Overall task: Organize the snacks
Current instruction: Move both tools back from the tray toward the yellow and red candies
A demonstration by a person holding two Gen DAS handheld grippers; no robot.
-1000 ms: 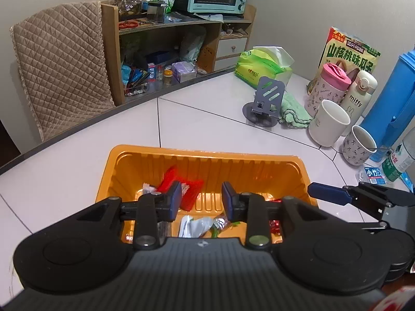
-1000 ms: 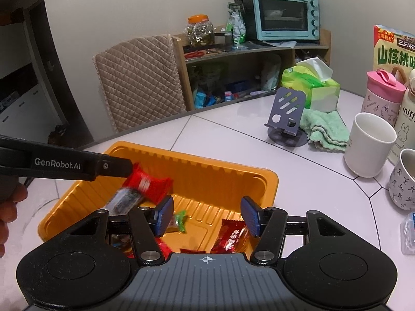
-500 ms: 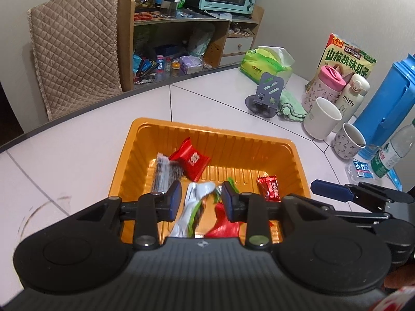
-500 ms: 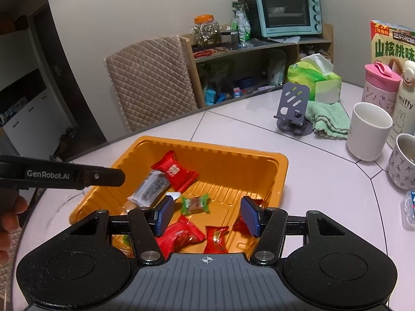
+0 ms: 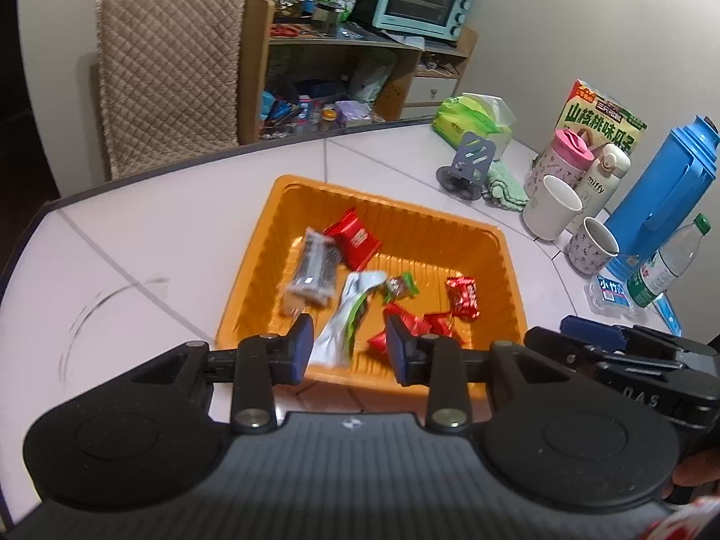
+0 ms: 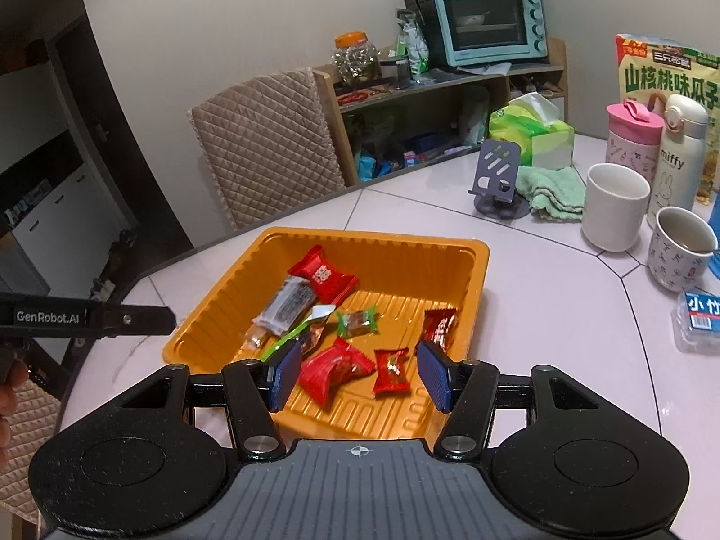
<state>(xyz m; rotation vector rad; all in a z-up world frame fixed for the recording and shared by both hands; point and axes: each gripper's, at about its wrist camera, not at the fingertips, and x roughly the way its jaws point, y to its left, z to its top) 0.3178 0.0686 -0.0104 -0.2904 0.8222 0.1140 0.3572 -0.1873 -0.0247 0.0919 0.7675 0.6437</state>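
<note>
Both my tools hang empty, jaws apart, over the orange ribbed plastic tray (image 6: 472,270) on the white desk (image 6: 540,315). My right tool (image 6: 357,375) sits nearer the red foil sweets (image 6: 335,369); my left tool (image 5: 348,351) faces the long silver-green wrapper (image 5: 348,315), lying lengthwise toward it.

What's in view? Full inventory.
tray: 1, orange, table centre
red snack packets: 4, red, in tray
green candy: 1, green, tray middle
dark bar: 1, clear wrapper, tray left
white-green packet: 1, white-green, tray front
mugs: 2, white and patterned, table right
flasks: 2, pink and white, behind mugs
thermos: 1, blue, far right
phone stand: 1, grey, beside green cloth
toaster oven: 1, teal, on shelf
left claw: 1, black, open, tray's near edge
right claw: 1, black, open, tray's near edge
</note>
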